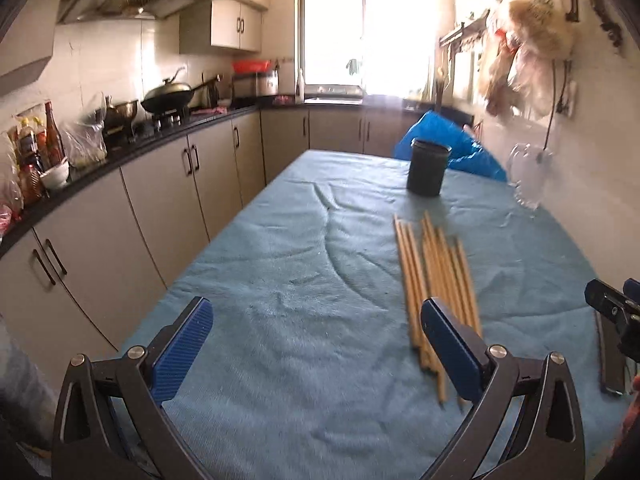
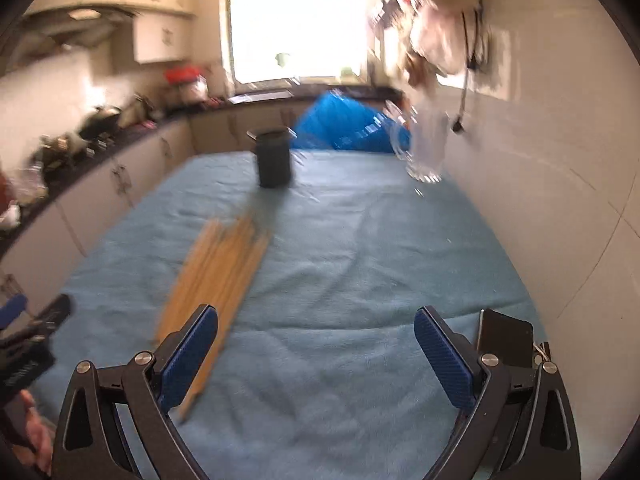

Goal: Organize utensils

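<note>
Several wooden chopsticks [image 1: 434,276] lie side by side on the blue tablecloth [image 1: 304,288]; they also show in the right wrist view [image 2: 218,272]. A dark cylindrical holder [image 1: 427,167] stands upright farther back, also in the right wrist view [image 2: 274,158]. My left gripper [image 1: 316,346] is open and empty, low over the cloth, its right finger over the near ends of the chopsticks. My right gripper [image 2: 316,356] is open and empty, to the right of the chopsticks, its left finger by their near ends.
A clear glass jug [image 1: 528,178] stands by the right wall, also in the right wrist view [image 2: 426,148]. A blue plastic bag [image 1: 452,146] sits behind the holder. A dark phone [image 2: 506,338] lies at the table's right edge. Kitchen counter and cabinets [image 1: 160,184] run along the left.
</note>
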`<state>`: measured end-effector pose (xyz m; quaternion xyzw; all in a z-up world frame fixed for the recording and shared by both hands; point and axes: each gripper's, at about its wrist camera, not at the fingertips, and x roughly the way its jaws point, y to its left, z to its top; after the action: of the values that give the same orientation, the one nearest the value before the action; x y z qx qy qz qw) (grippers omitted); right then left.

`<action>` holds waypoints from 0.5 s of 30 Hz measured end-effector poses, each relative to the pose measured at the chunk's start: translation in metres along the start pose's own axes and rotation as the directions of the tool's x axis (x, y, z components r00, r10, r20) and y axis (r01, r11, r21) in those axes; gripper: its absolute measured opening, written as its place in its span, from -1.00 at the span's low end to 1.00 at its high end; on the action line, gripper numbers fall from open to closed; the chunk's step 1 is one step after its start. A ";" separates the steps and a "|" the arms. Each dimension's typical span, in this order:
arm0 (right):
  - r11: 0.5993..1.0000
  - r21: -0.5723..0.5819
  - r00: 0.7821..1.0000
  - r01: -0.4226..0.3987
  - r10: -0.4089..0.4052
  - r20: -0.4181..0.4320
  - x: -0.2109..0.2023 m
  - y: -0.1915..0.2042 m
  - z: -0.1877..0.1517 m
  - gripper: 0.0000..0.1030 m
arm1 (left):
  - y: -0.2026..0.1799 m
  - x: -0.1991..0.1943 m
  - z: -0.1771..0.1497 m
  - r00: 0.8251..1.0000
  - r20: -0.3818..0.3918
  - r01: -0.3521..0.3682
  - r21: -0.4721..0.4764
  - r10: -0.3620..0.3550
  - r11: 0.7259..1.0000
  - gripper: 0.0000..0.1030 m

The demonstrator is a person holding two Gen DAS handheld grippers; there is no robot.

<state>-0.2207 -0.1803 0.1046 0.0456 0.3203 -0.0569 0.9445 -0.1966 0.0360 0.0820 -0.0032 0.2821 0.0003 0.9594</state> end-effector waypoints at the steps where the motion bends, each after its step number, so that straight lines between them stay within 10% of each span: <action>1: 1.000 0.005 1.000 -0.011 0.011 0.012 -0.007 0.002 -0.003 0.89 | 0.000 -0.004 -0.001 1.000 0.005 0.012 -0.004 -0.012 1.000 1.00; 6: 0.998 0.033 0.999 -0.046 0.046 0.002 -0.021 0.008 -0.014 0.48 | 0.001 -0.015 -0.010 1.000 0.021 0.016 -0.005 -0.016 1.000 0.97; 15: 0.996 0.014 0.996 -0.089 0.089 0.029 -0.051 0.024 -0.036 0.43 | -0.002 -0.042 -0.027 0.998 0.059 -0.007 0.021 0.006 1.000 0.97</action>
<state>-0.2792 -0.1481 0.1082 0.0663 0.3042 -0.0179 0.9501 -0.2470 0.0336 0.0818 0.0080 0.2537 0.0006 0.9672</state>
